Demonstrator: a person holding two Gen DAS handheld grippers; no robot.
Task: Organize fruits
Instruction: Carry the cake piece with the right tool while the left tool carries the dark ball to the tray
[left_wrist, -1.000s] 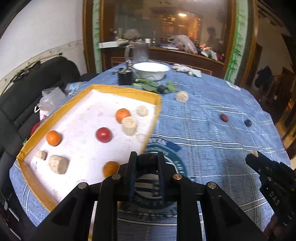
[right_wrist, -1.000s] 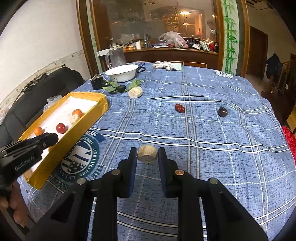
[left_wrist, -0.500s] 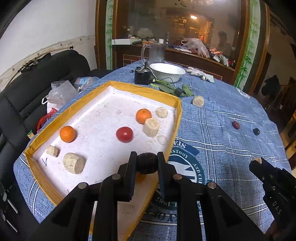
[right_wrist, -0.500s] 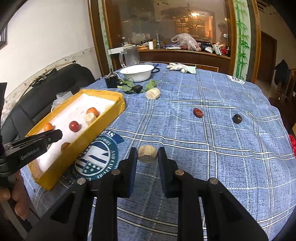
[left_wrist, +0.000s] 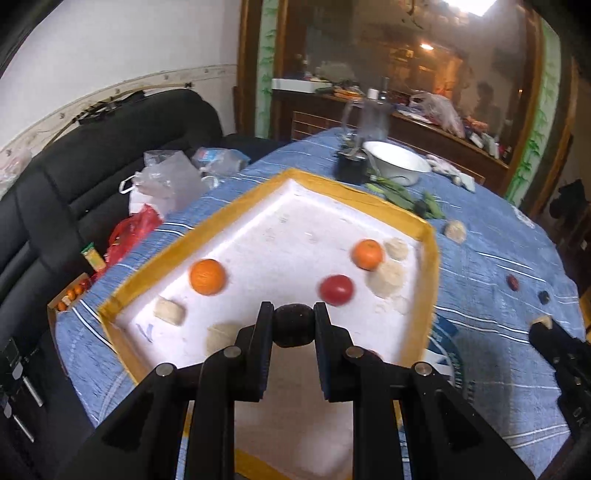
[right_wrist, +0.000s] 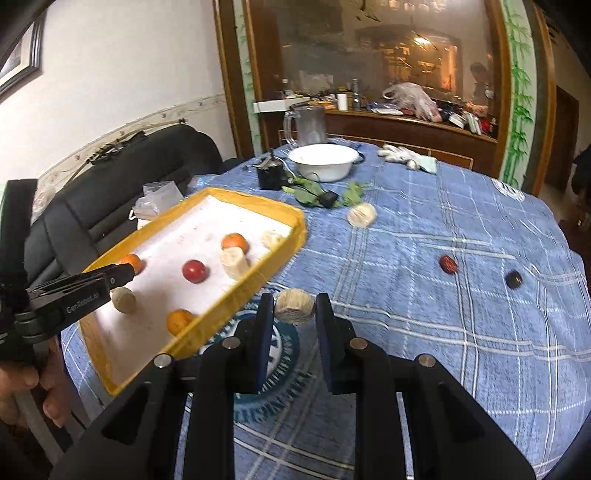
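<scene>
Gripping a dark round fruit (left_wrist: 293, 325) between its black fingers, the left gripper (left_wrist: 293, 326) is hovering at lower centre of its view over the yellow-rimmed white foam tray (left_wrist: 430, 266). The right gripper (right_wrist: 294, 312) is clamping a pale cylindrical fruit chunk (right_wrist: 294, 311) above the blue checked tablecloth (right_wrist: 443, 332), just right of the tray's edge.

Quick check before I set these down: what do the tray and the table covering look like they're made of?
Tray: looks like white foam board, matte and slightly pitted, its rim wrapped in glossy yellow tape; likely light and easily dented. Table covering: woven blue cloth with white check lines and a printed round emblem, matte, lying with soft wrinkles, so probably cotton or a blend.
</scene>
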